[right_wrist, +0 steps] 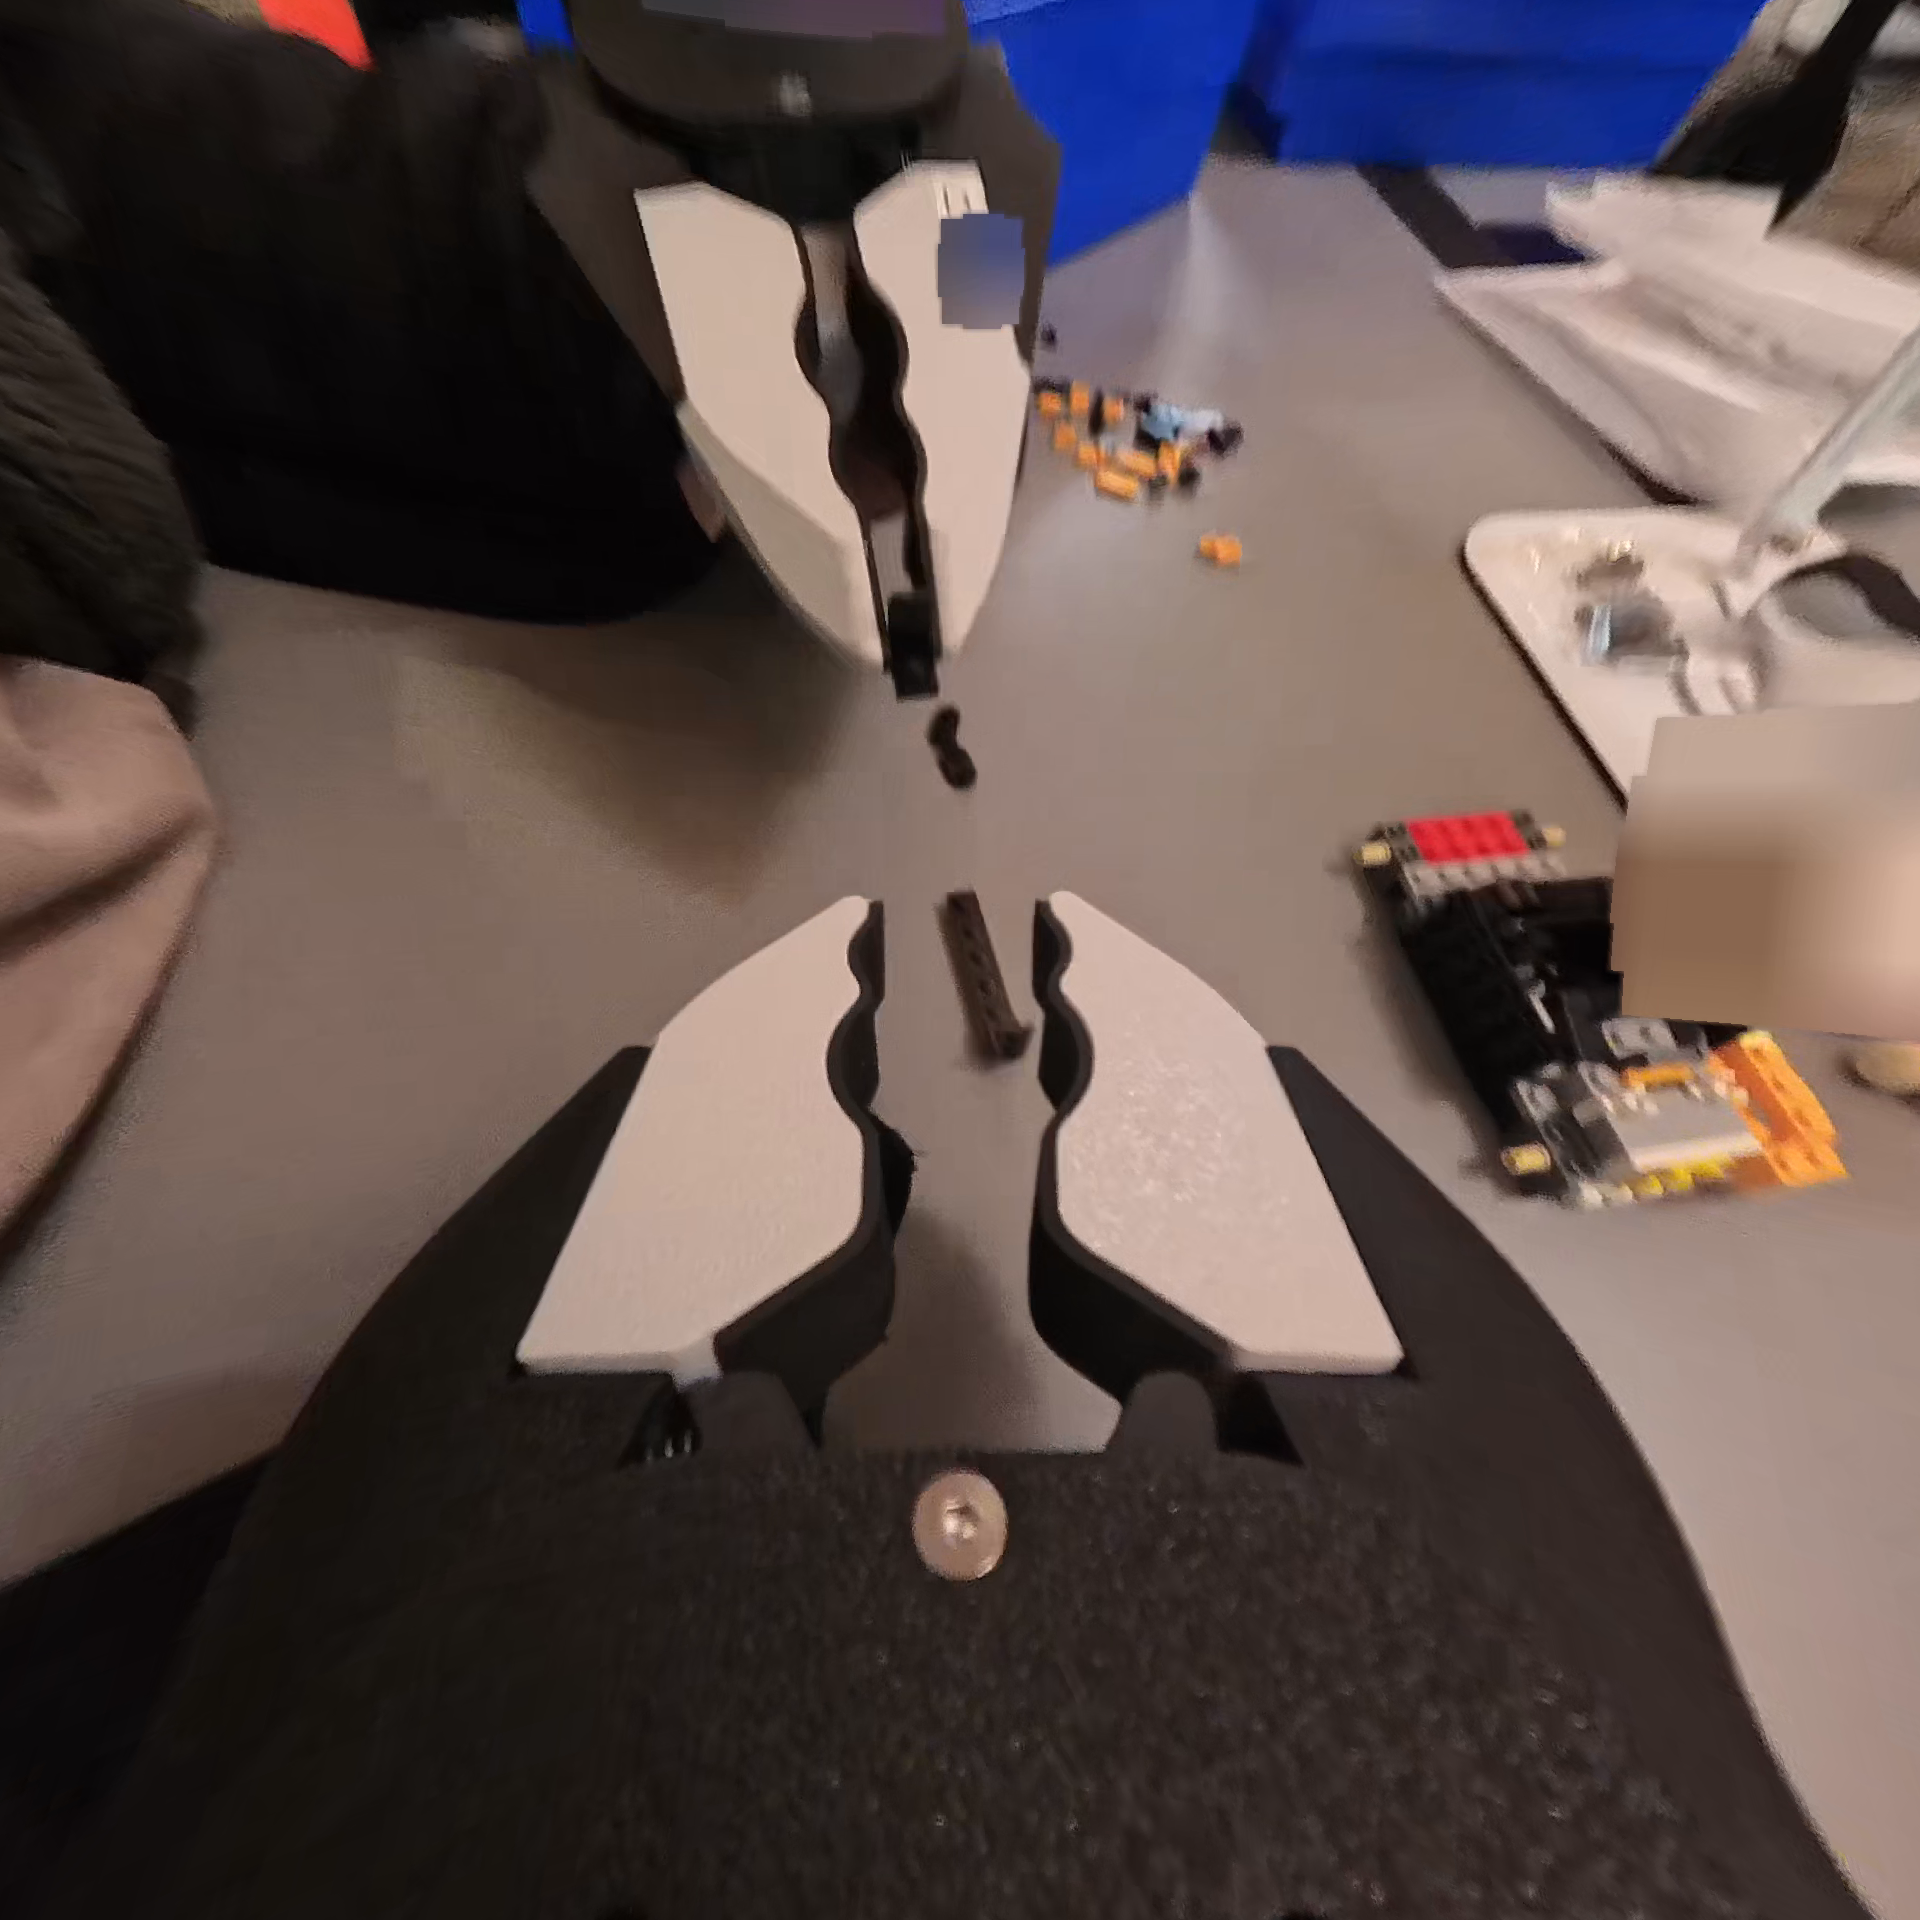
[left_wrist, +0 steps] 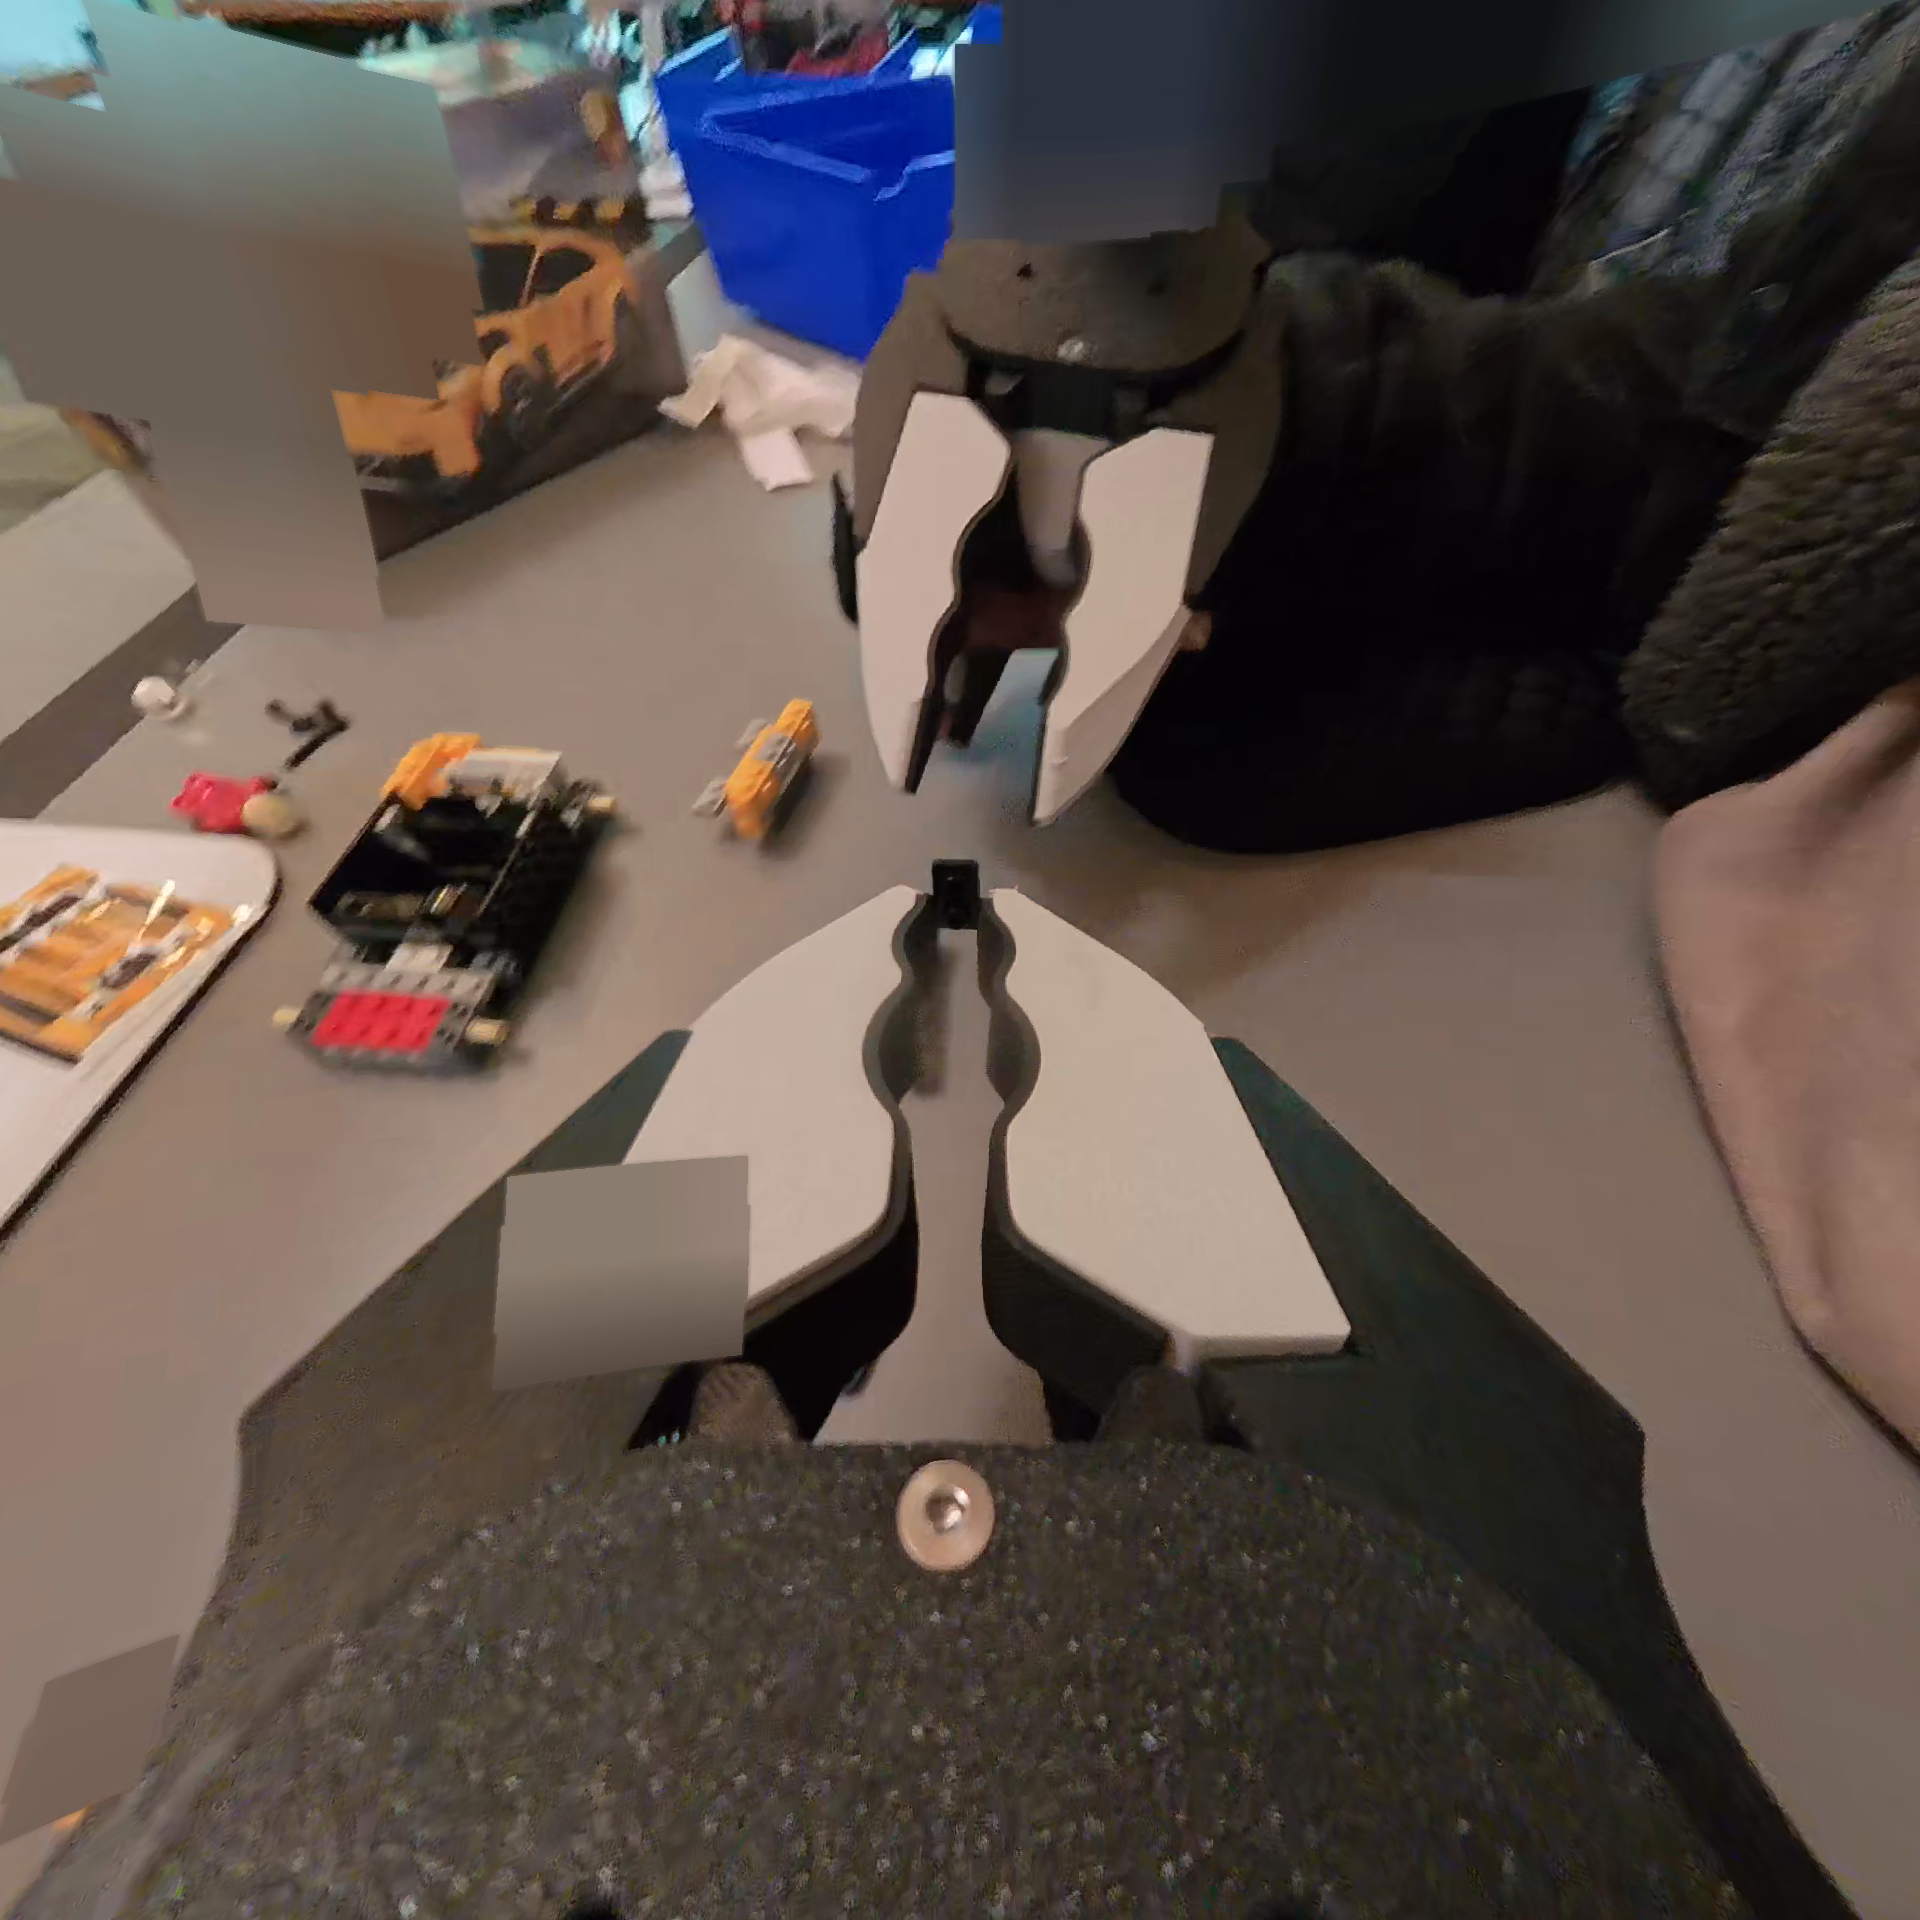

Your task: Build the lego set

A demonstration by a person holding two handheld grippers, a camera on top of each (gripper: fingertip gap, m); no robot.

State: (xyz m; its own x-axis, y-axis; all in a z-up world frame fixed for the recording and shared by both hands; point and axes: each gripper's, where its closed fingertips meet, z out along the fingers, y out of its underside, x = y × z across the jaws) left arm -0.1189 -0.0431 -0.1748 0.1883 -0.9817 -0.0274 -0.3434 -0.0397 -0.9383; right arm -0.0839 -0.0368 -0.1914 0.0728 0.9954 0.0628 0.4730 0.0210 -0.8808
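Note:
My left gripper is shut on a small black piece just above the grey table. In the right wrist view it points down at me, with another small black piece on the table below its tips. My right gripper is open around a long black beam that touches neither finger. It faces the left gripper tip to tip. The partly built black car chassis with red and orange parts lies to the side.
A small orange sub-assembly, a red piece and a pile of loose orange pieces lie on the table. An instruction booklet sits on a white tray. The set's box and a blue bin stand behind. A person's dark fleece sleeve is close. My right fingertips sit around 5 cm from my left ones.

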